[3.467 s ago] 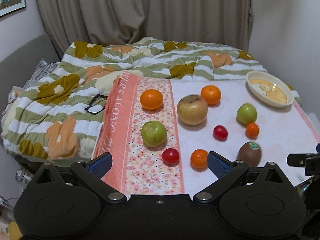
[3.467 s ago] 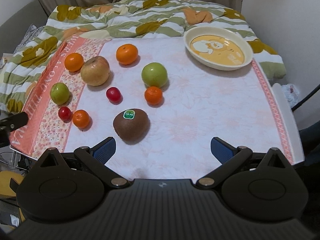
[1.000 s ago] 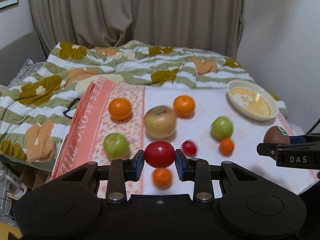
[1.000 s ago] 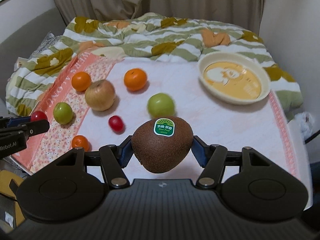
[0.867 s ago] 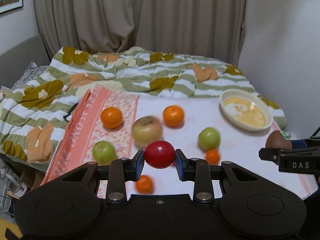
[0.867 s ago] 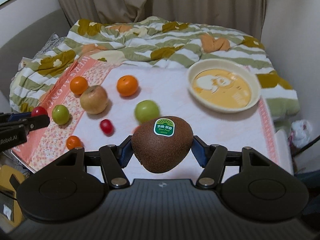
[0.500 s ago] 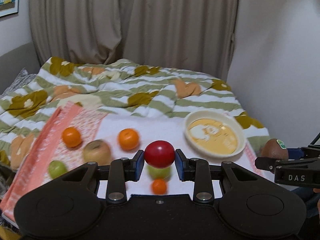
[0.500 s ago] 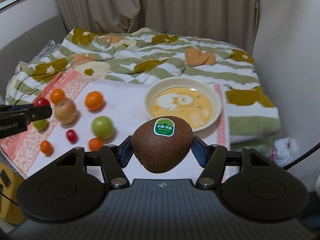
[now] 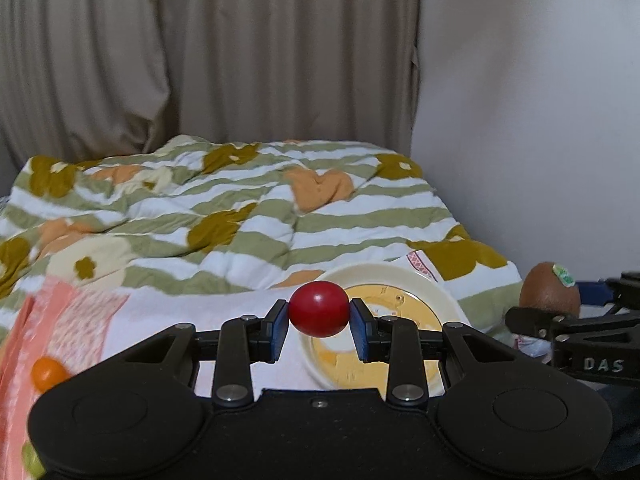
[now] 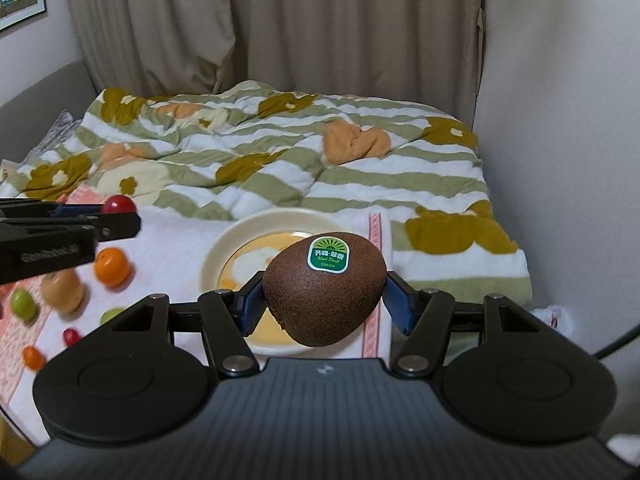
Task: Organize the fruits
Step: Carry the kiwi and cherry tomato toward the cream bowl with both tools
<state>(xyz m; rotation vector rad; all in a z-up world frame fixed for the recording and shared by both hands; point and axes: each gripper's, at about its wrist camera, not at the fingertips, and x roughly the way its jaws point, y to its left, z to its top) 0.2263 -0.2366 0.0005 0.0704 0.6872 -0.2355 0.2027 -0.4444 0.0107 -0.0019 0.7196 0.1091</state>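
Observation:
My left gripper (image 9: 319, 326) is shut on a small red tomato (image 9: 319, 314), held in the air over the near side of the cream bowl (image 9: 424, 284) with a yellow picture inside. My right gripper (image 10: 324, 300) is shut on a brown kiwi (image 10: 324, 300) with a green sticker, also lifted, in front of the same bowl (image 10: 224, 248). In the left wrist view the kiwi (image 9: 550, 290) and right gripper show at the right edge. In the right wrist view the left gripper with the tomato (image 10: 119, 203) shows at the left.
Left on the pink-and-white cloth (image 10: 180, 240) are an orange (image 10: 112, 266), a yellow-brown apple (image 10: 63, 291), green fruits (image 10: 22, 305), a small red tomato (image 10: 71, 336) and a small orange (image 10: 33, 357). A striped floral quilt (image 10: 280, 160) lies behind, with curtains and a wall to the right.
Both grippers have swept to the right with their fruit, from above the spread of fruit to the bowl. The bowl now sits just behind each held fruit.

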